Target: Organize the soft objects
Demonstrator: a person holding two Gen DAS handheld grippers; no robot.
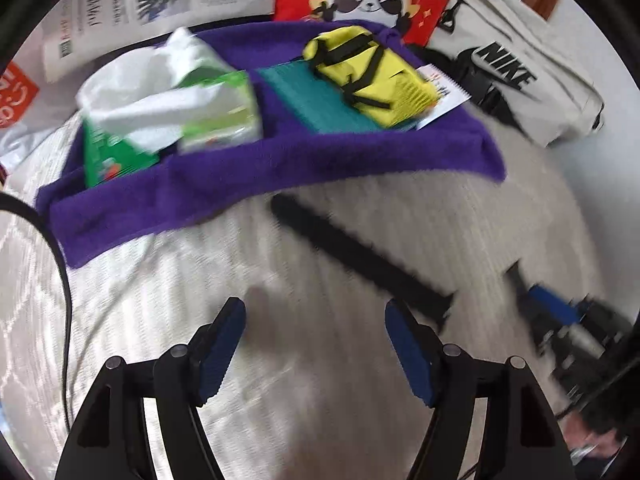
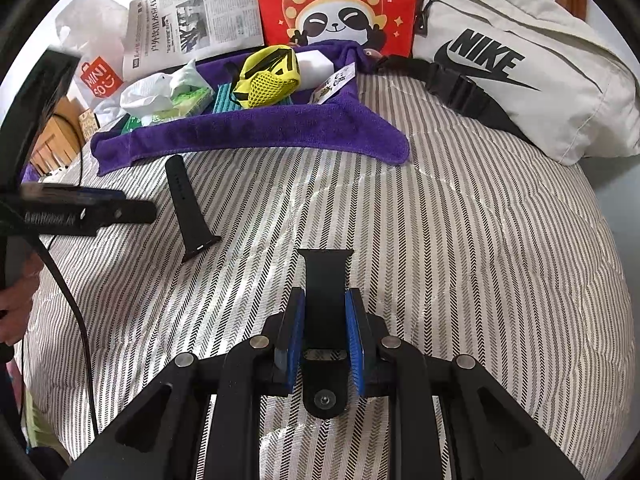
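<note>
A black watch strap half (image 1: 360,256) lies slantwise on the striped bedcover, just ahead and right of my left gripper (image 1: 315,308). That gripper is open, with only the cover between its blue pads. In the right wrist view the same strap half (image 2: 186,208) lies beside the left gripper (image 2: 136,212). My right gripper (image 2: 325,294) is shut on a second black strap half (image 2: 325,268), whose wide end sticks out past the fingertips. The right gripper (image 1: 556,312) shows blurred at the left view's right edge.
A purple towel (image 2: 260,132) at the back carries a tissue pack (image 2: 172,96), a yellow mesh pouch (image 2: 268,76) and a teal item (image 1: 320,108). Behind stand a red panda bag (image 2: 336,4), a newspaper (image 2: 192,20) and a beige Nike bag (image 2: 520,80). A black cable (image 2: 68,292) runs along the left.
</note>
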